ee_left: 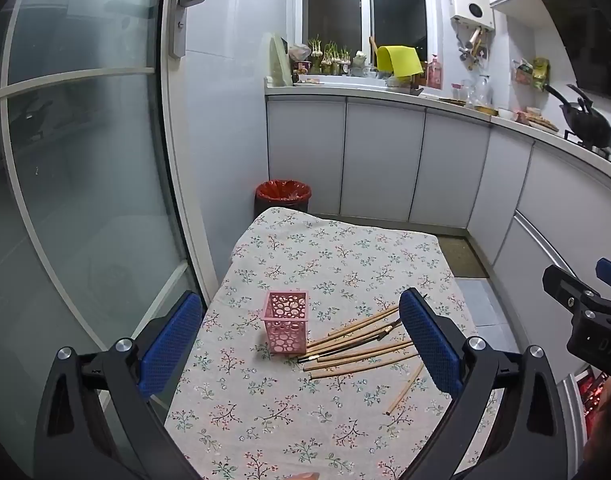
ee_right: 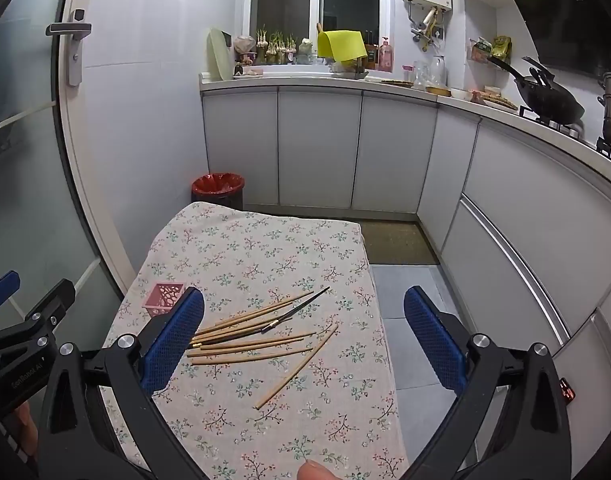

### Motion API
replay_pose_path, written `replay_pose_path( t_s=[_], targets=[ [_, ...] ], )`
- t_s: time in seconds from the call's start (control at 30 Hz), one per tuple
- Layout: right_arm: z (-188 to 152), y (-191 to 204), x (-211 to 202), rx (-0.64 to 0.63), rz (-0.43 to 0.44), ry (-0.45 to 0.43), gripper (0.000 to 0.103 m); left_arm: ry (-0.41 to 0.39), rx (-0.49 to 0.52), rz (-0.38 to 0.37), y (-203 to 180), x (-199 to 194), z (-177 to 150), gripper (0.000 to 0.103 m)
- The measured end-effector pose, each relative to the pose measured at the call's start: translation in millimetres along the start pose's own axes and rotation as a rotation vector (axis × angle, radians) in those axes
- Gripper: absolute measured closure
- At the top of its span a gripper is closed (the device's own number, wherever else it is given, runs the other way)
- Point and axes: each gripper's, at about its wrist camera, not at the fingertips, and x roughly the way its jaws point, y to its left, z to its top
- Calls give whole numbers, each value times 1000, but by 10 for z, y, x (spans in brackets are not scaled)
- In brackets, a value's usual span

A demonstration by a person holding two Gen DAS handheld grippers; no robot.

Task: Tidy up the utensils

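Start of task, nothing gripped. Left gripper (ee_left: 301, 344) jaws wide apart, empty, above table (ee_left: 345, 248). Right gripper (ee_right: 305, 340) likewise apart, empty. Chopsticks (ee_right: 257, 340) loose on cloth beside upright pink holder (ee_left: 285, 326), holder apparently empty. Next, likely: right pinches one stick, lifts, drops into holder; left steadies holder.

The tablecloth (ee_left: 289, 412) is matt woven cloth printed with small flowers; the pink holder (ee_left: 284, 326) looks like smooth plastic pierced with round holes; the chopsticks (ee_right: 249, 350) are mostly pale, matt wood, a few dark and glossy with metal-looking bands; the finger pads (ee_left: 429, 344) of the left gripper (ee_left: 301, 344) are blue with a rough dimpled texture, its frame matt black plastic with shiny metal bolts; the wall tiles (ee_right: 145, 80) are glossy.
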Motion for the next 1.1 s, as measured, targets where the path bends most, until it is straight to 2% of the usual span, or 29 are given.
replay_pose_path(
  t_s=[1.1],
  targets=[
    [-21, 27, 0, -1, 1, 0, 7, -6, 1, 4, -26, -13, -29, 7]
  ],
)
